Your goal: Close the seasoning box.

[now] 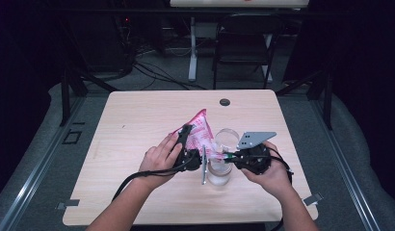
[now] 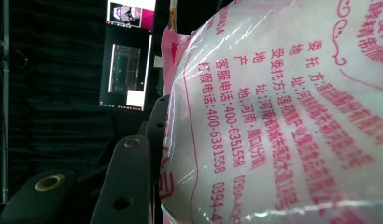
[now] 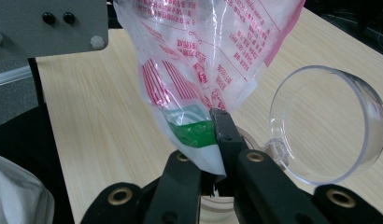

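Fingers: right gripper (image 3: 213, 140) pinches bag (image 3: 203, 51) corner; left gripper (image 1: 186, 137) clamps bag, tilted above jar (image 1: 219, 173).

I see a glossy, crinkled plastic bag (image 3: 213, 51), clear with pink print. The jar (image 1: 219, 174) and its hinged lid (image 3: 327, 123) look like smooth clear plastic. The table (image 1: 138, 120) has a matt, pale wood-grain surface.

Your left hand (image 1: 159, 156) wraps the left gripper (image 1: 186, 132), whose jaws point up and away from you, partly parted and pressing on what sits between them. Your right hand (image 1: 268, 171) cradles the right gripper (image 1: 224, 156) from below, jaws aimed leftward and clamped tight. Both forearms angle inward.
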